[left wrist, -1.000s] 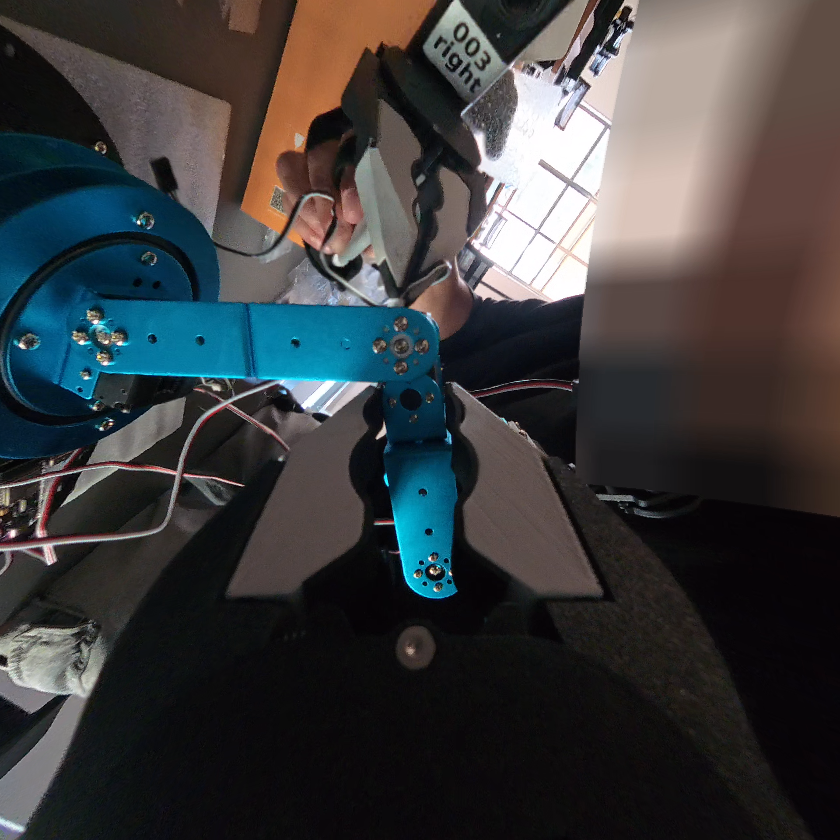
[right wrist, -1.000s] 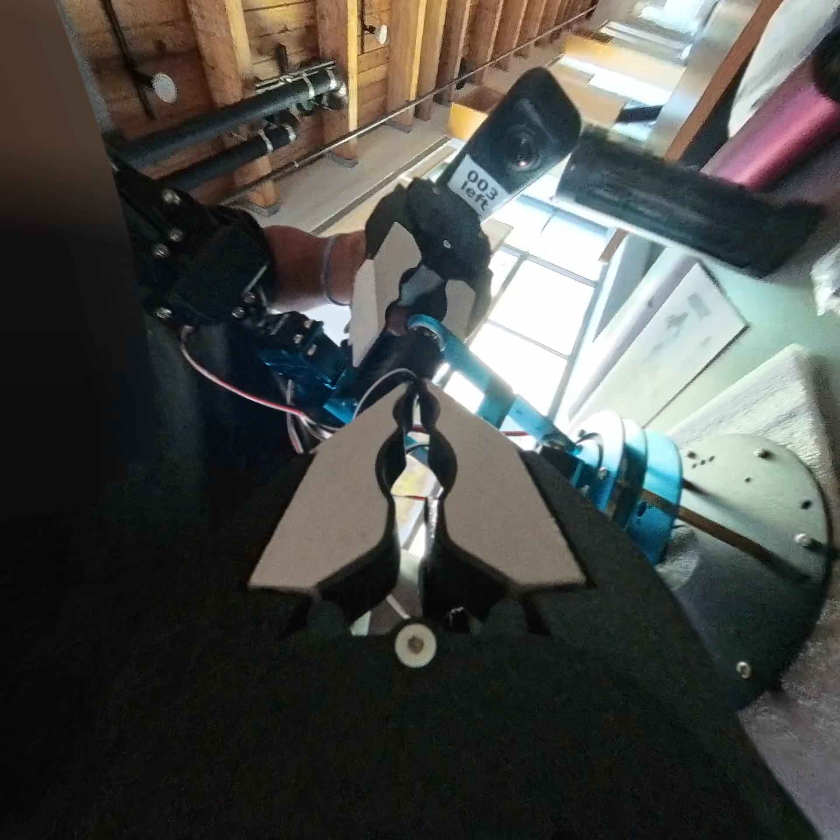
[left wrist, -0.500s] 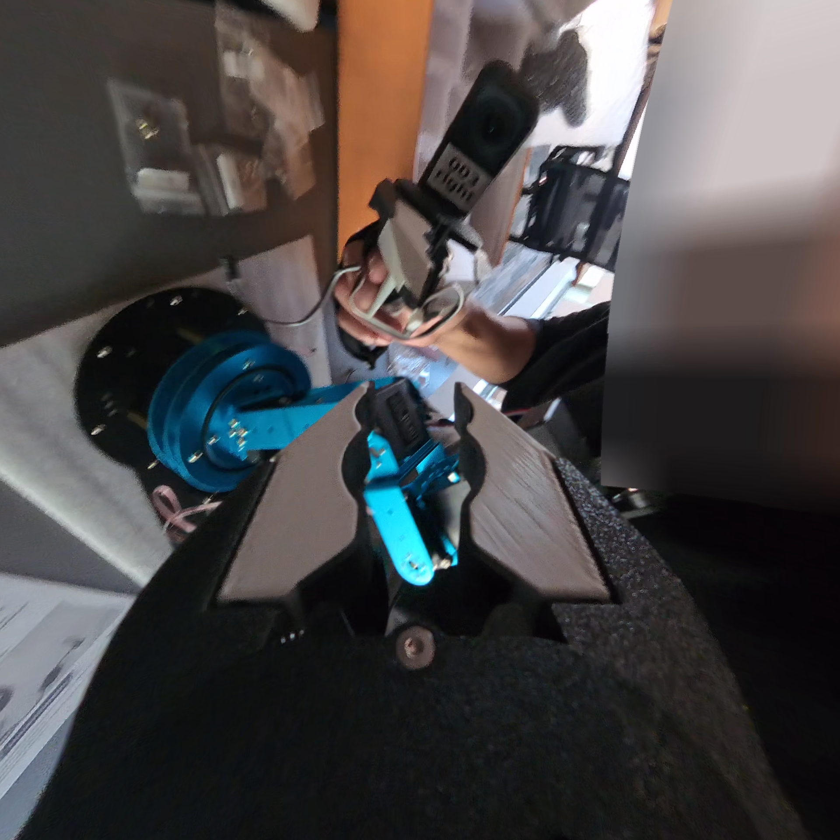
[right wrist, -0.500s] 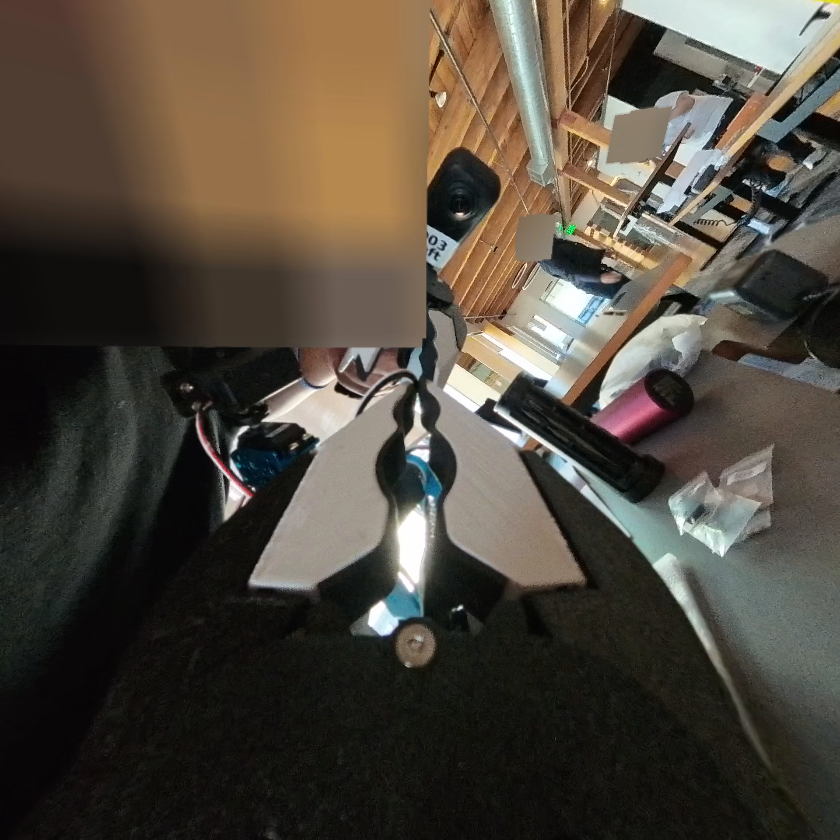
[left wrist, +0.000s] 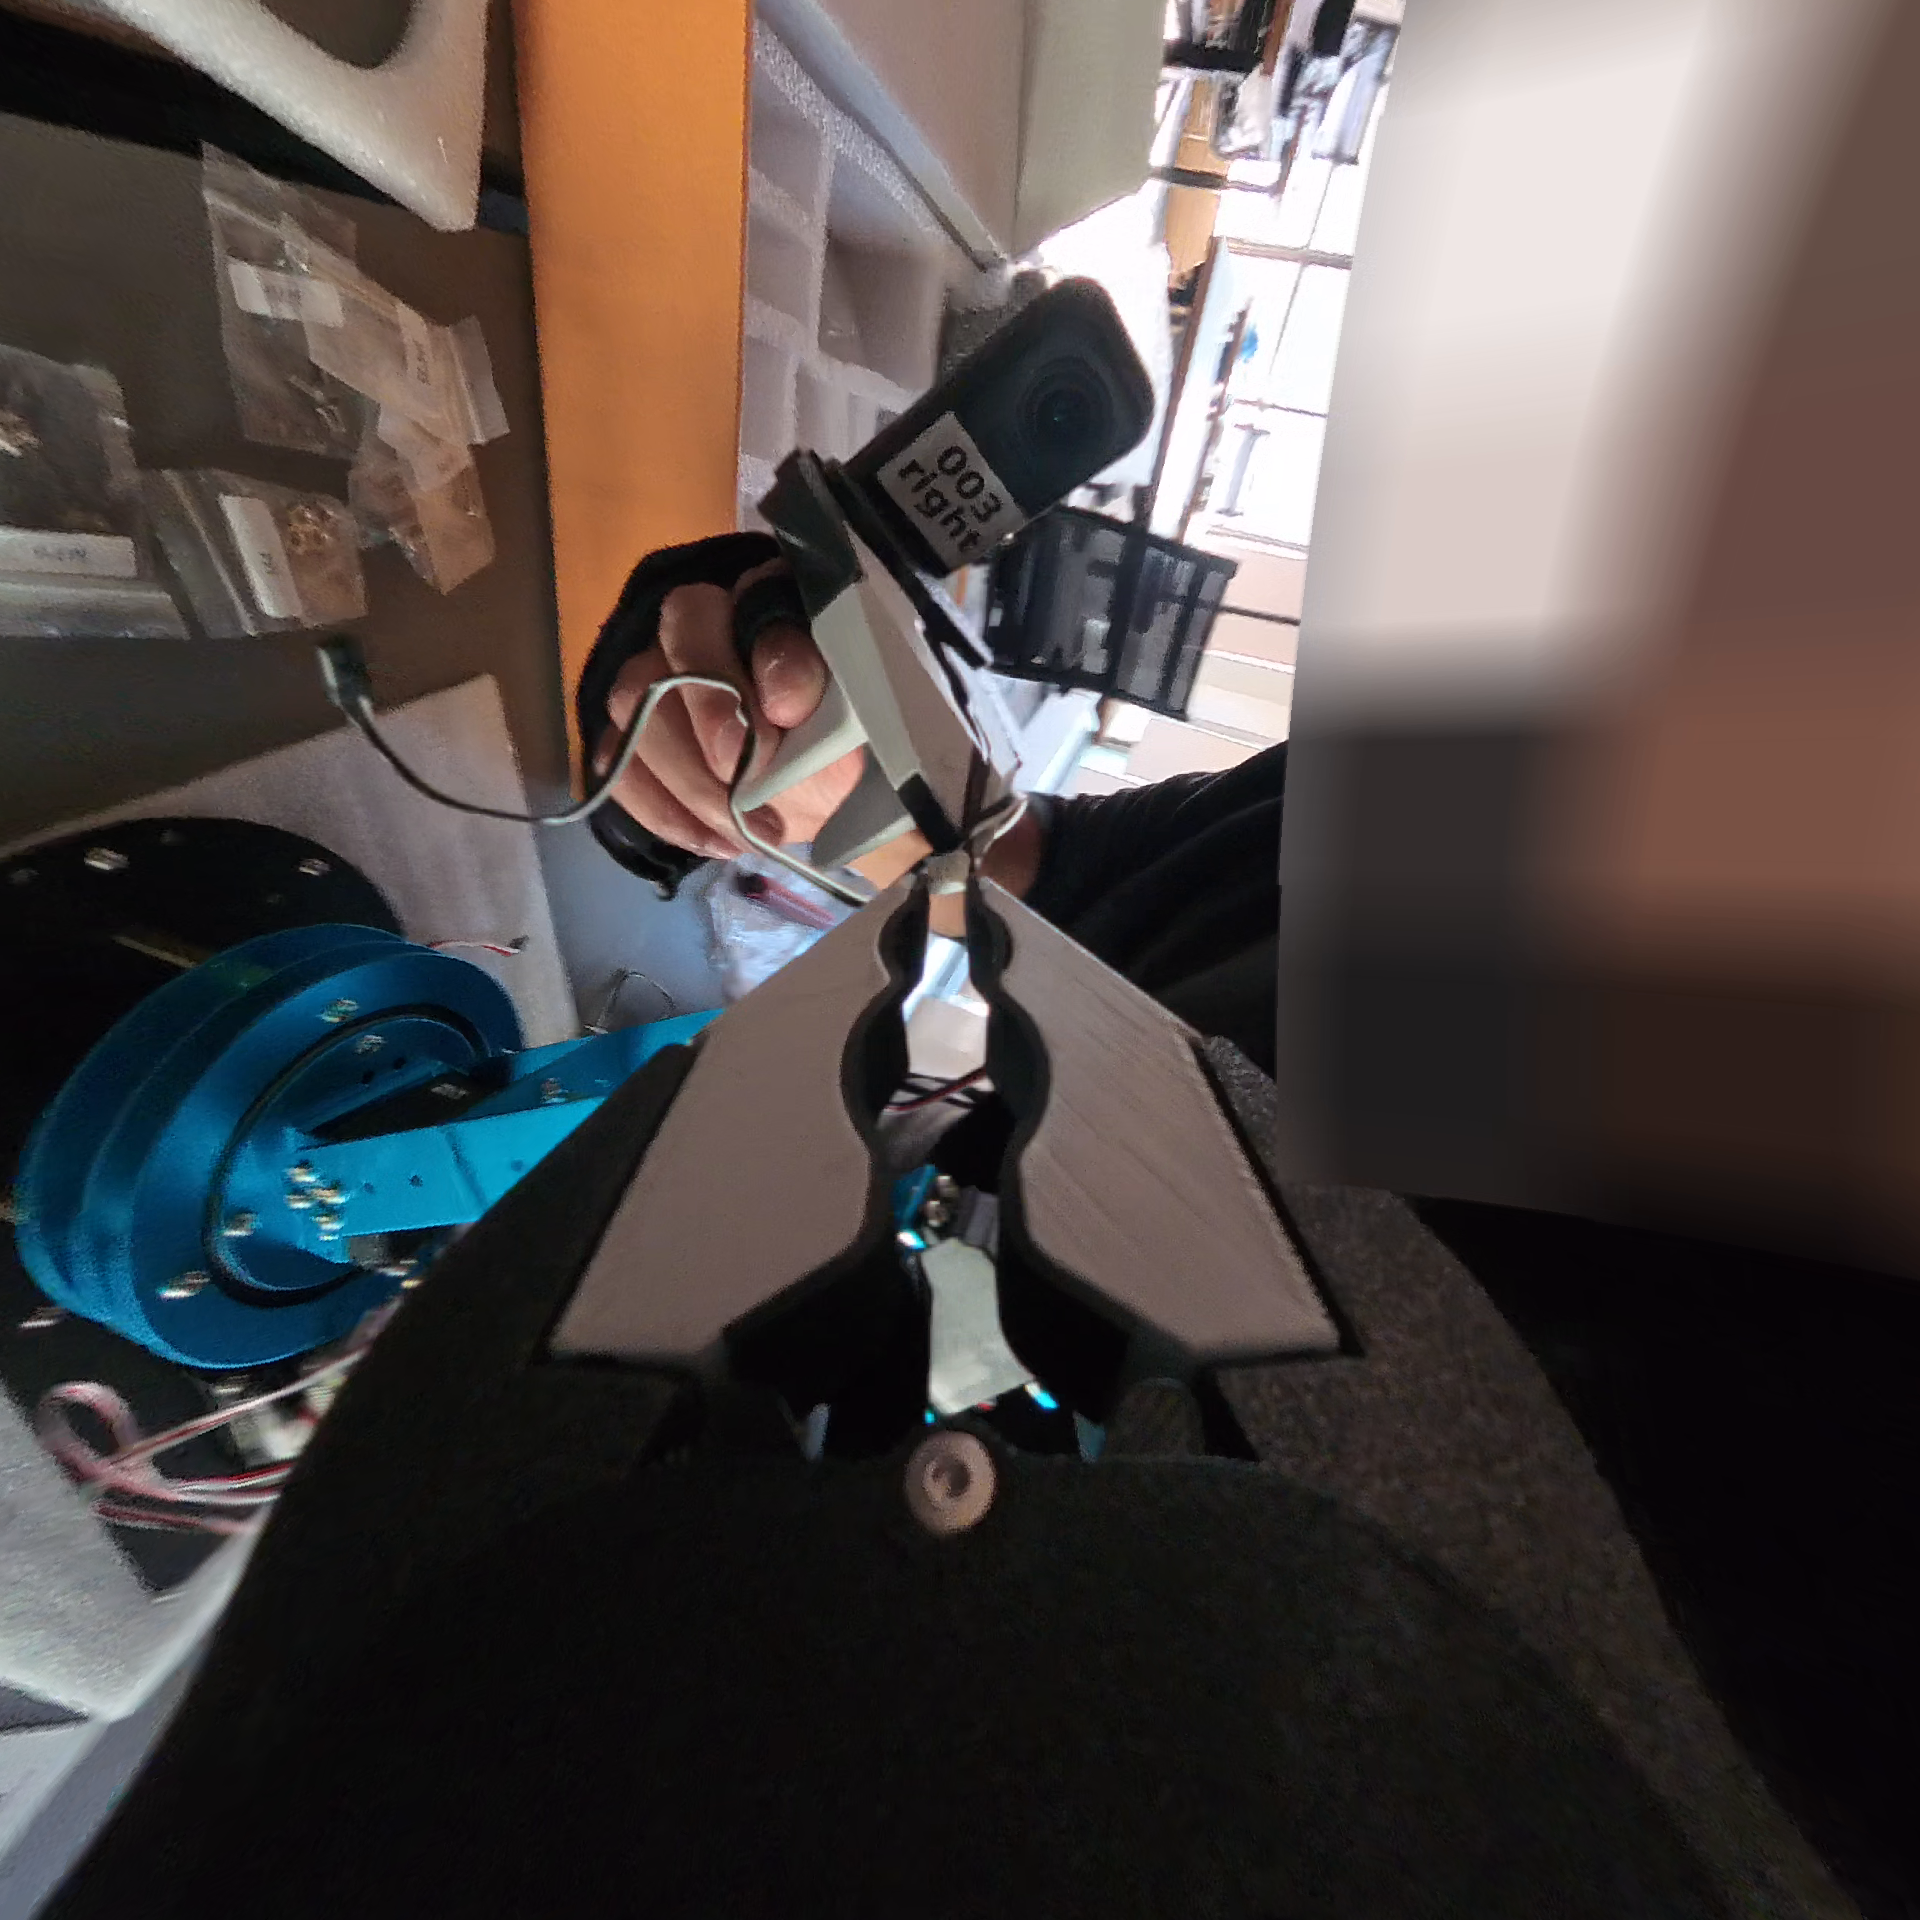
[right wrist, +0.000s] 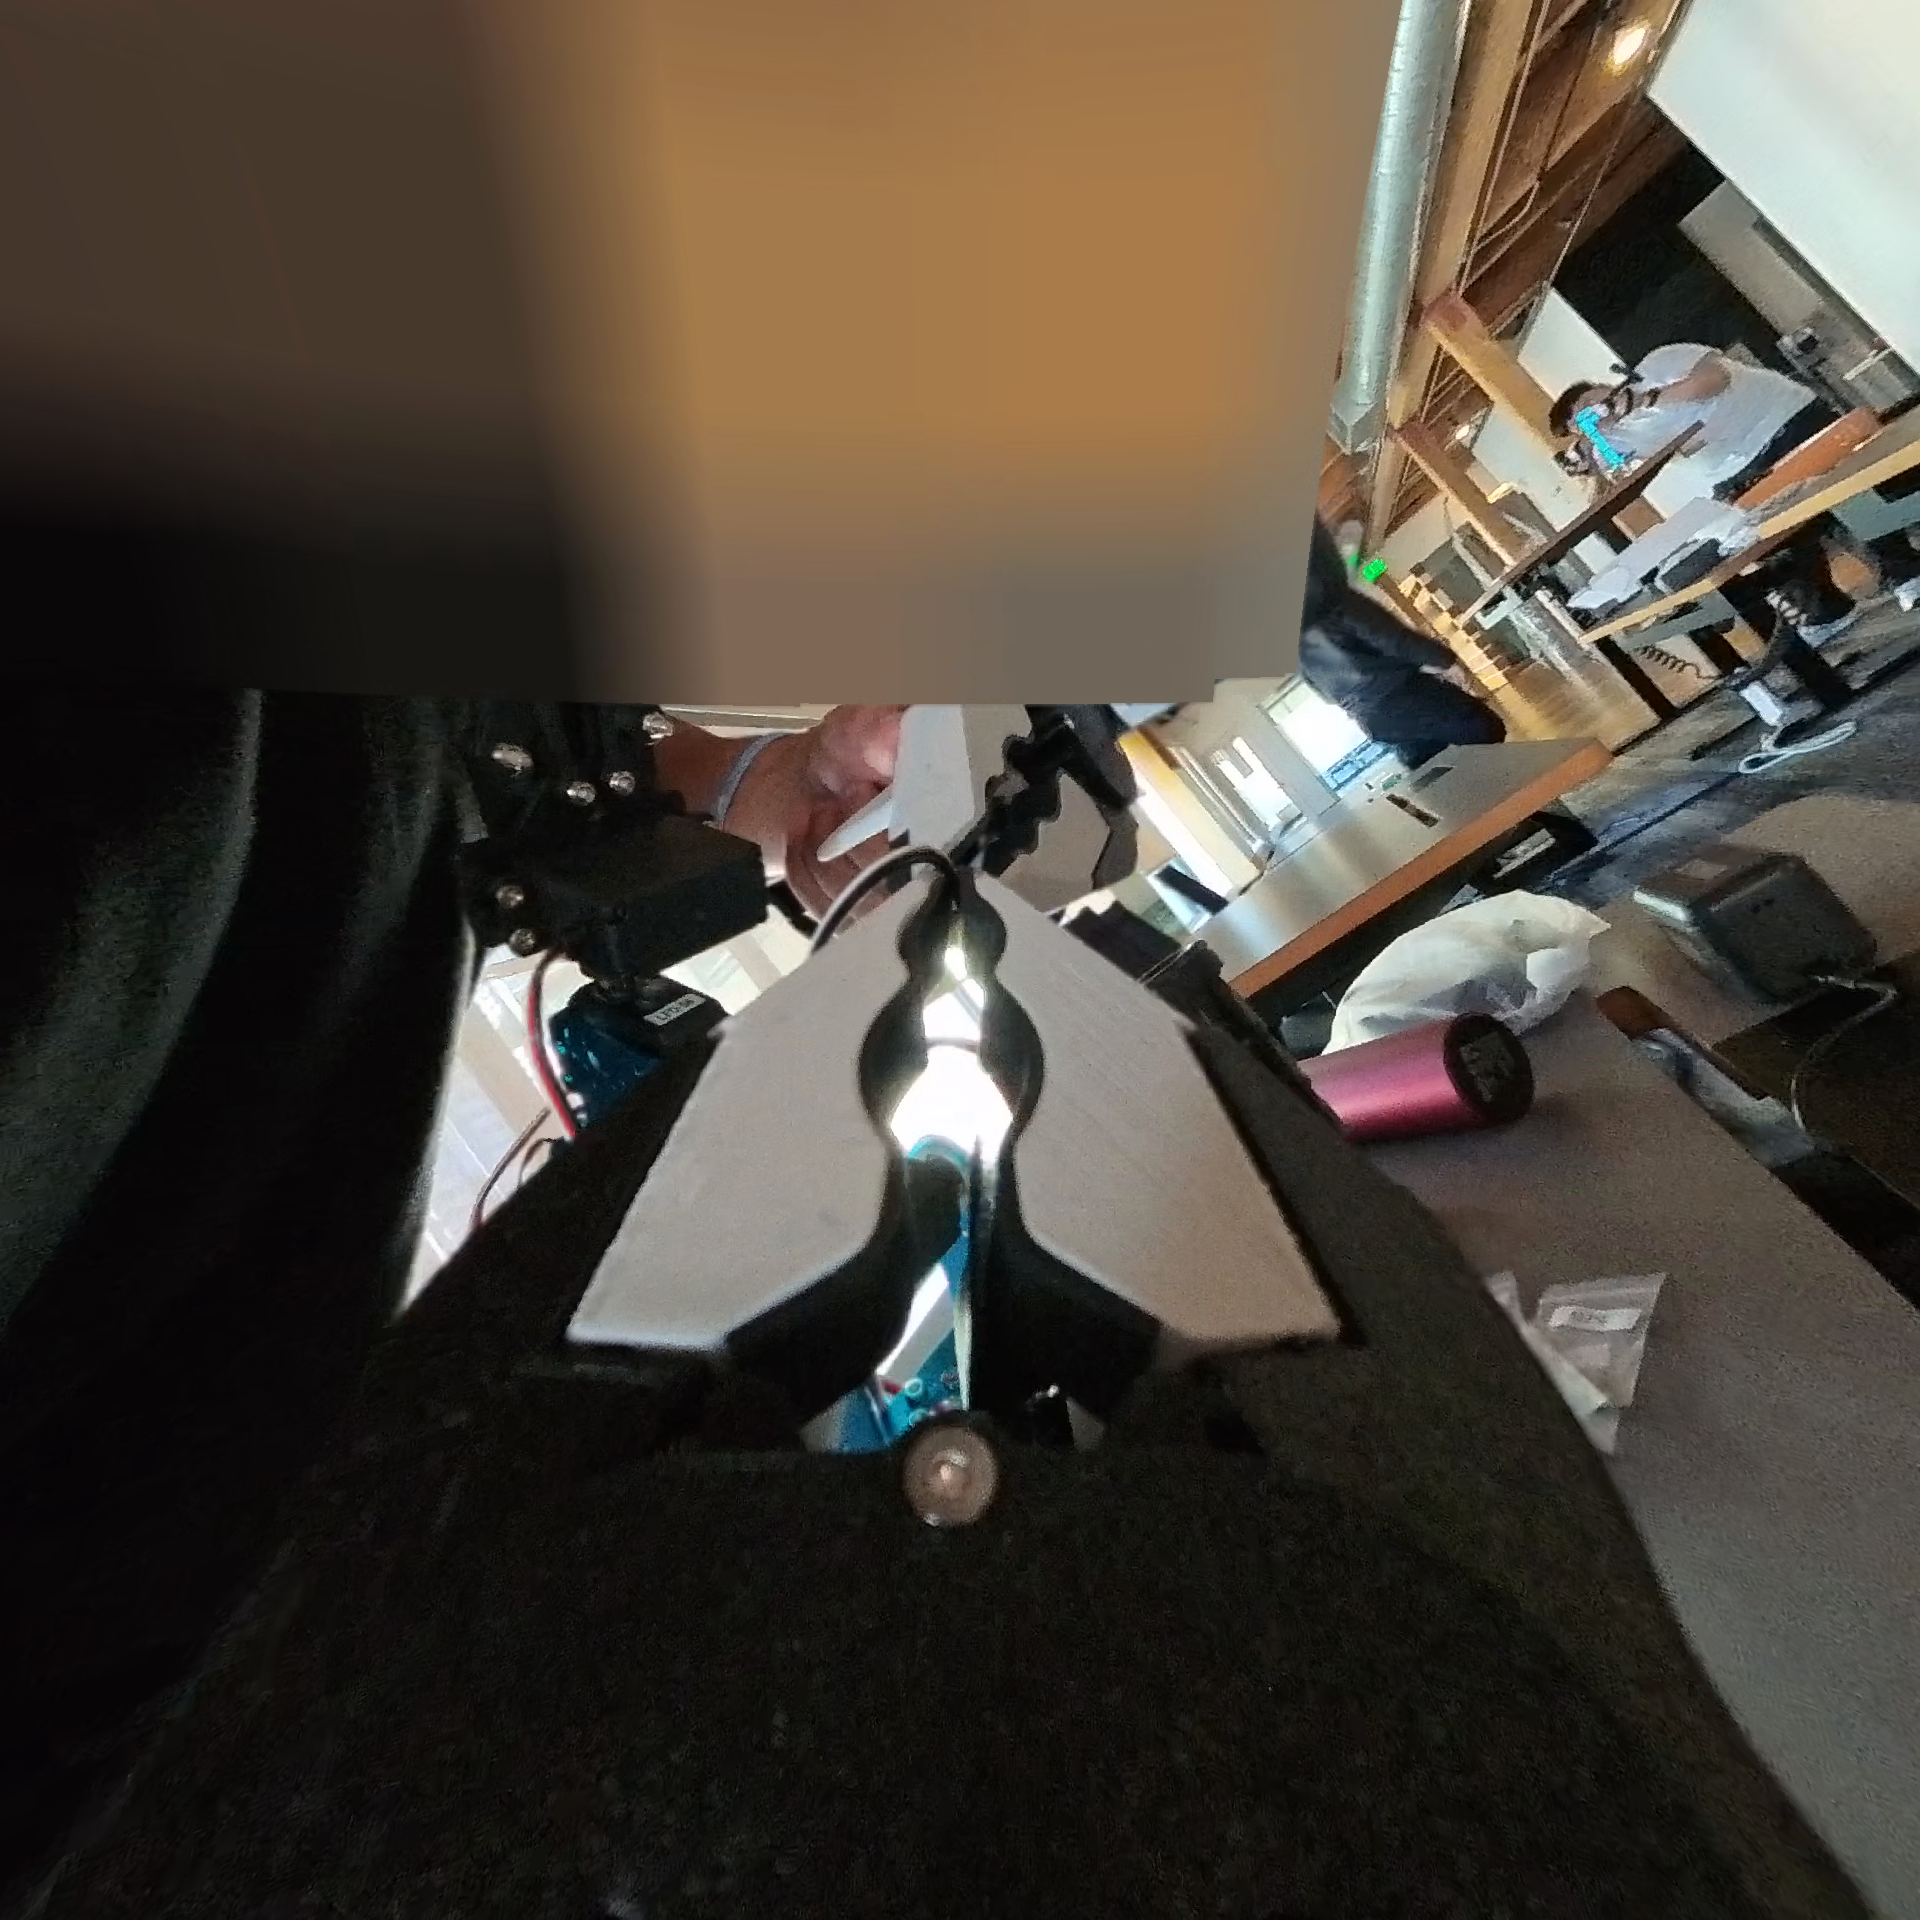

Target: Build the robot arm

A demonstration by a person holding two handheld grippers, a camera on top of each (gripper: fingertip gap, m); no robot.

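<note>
Clear bags (left wrist: 343,436) of small hardware lie on dark tabletop, left of orange board (left wrist: 634,312). White foam sheet (left wrist: 343,769) below w/ black round plate (left wrist: 156,883). Pink cylinder (right wrist: 1413,1081) on grey table (right wrist: 1662,1558), near white plastic bag (right wrist: 1455,977) & small packets (right wrist: 1590,1340).

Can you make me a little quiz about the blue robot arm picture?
1. True or false: the robot arm's round base is red.
2. Pick one. What lies on its side on the grey table? A) a maroon cylinder B) a banana C) a ball
3. In one word: what thin thing loops beside the hand that holds the right gripper?

Key: 1. False, it is blue. 2. A. 3. A cable.
</note>
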